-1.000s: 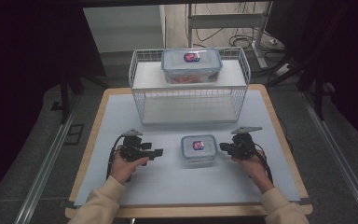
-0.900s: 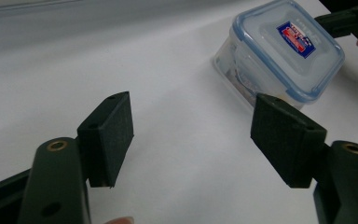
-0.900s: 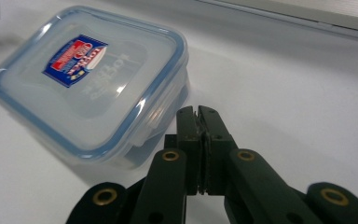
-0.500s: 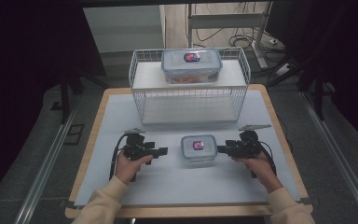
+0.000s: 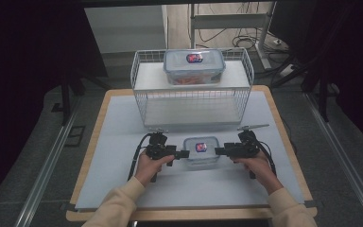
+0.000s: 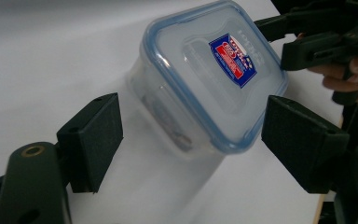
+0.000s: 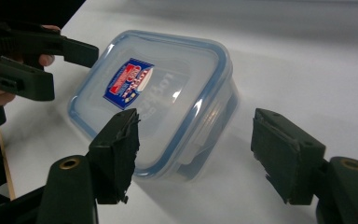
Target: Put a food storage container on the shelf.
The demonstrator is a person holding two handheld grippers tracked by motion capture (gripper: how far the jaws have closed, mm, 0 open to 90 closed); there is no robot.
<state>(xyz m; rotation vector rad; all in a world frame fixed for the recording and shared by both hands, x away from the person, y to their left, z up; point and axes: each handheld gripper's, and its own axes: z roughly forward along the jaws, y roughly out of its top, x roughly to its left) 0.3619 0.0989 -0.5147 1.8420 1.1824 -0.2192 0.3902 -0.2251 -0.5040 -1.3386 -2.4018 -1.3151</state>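
Both tongs have drawn in on the small clear plastic box with a blue-rimmed snap lid (image 5: 201,150) since a second ago, the left tongs (image 5: 184,153) sliding across the desk toward it, and both sets of jaws have just been opening. Nearest the person, sleeved forearms come in from the bottom edge, one hand on each tool. The left tongs stand spread, one corner of the box between the pads but untouched; the right tongs (image 5: 219,151) are likewise spread, flanking the opposite end without pressing it. That box sits flat on the pale grey desk (image 5: 123,142), between the two tools. It looks light, stiff and rather slick, so a grip across the short walls just under the lid rim, or on the side latches, should hold better than on the smooth lid. Farther back stands a white wire basket rack (image 5: 191,101), and on its upper shelf rests a larger clear lidded container (image 5: 194,66).
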